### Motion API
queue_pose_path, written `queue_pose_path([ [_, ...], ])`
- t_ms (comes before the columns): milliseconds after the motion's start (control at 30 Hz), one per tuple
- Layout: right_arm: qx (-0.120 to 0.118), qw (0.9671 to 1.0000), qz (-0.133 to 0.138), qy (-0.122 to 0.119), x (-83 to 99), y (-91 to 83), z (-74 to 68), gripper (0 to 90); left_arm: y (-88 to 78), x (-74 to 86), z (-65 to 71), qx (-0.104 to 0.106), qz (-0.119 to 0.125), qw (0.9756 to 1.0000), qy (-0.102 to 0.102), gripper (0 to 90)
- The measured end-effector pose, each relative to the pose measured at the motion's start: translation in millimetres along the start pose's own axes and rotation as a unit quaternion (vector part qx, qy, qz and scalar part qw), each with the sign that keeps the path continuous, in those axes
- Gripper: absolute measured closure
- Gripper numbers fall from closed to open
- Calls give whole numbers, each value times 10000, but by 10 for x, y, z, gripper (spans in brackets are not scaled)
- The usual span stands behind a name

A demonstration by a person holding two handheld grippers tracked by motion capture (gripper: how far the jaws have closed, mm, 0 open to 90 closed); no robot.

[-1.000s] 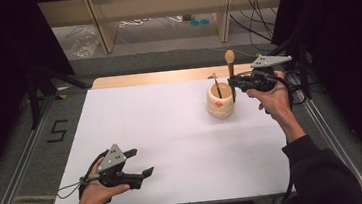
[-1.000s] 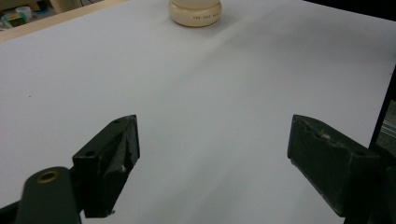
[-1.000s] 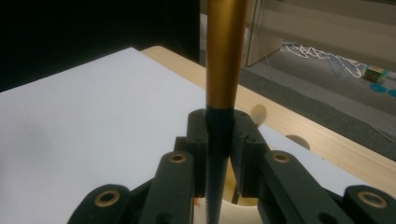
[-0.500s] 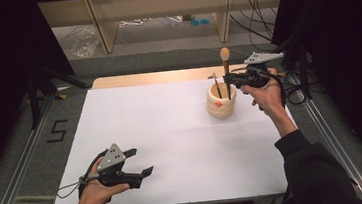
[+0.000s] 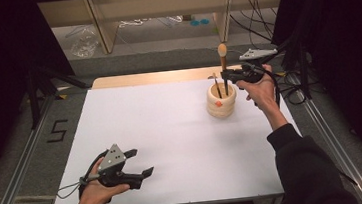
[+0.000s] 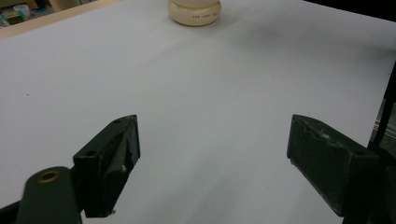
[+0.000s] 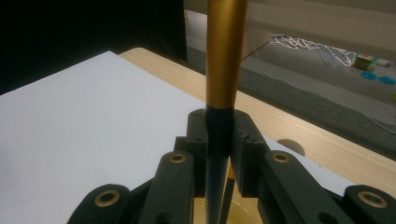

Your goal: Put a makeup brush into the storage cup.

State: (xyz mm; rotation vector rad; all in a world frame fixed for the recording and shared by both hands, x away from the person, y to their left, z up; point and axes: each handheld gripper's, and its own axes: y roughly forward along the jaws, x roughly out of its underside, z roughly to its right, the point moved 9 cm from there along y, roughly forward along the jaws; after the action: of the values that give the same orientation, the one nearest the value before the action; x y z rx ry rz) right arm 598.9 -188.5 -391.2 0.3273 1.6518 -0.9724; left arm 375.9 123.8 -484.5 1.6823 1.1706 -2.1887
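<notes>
Brush held over the holder
Right gripper [image 5: 225, 74] clamps a gold-and-black brush [image 5: 224, 67] upright above the cream ribbed holder [image 5: 221, 103]; left gripper [image 5: 140, 163], lower left, rests with jaws apart.

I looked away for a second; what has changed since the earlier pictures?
The right gripper, shut on the upright gold-and-black utensil, has moved left until it stands over the holder, its lower end inside. The grip is unchanged. The left gripper stayed open at the near left of the table; the holder and its thin stick kept still.

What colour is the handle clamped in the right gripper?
The handle is golden-brown above the pads, black between them; the right gripper view shows it best.
</notes>
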Motion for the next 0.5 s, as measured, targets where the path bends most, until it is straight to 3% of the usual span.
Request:
queue_pose_path([
  [267,69,9998,-77,170,41,64,67,797,-1,-4,-1,1,17,10000,-6,171],
  [500,169,9997,-104,109,83,99,101,796,-4,-4,-2,5,23,10000,0,171],
])
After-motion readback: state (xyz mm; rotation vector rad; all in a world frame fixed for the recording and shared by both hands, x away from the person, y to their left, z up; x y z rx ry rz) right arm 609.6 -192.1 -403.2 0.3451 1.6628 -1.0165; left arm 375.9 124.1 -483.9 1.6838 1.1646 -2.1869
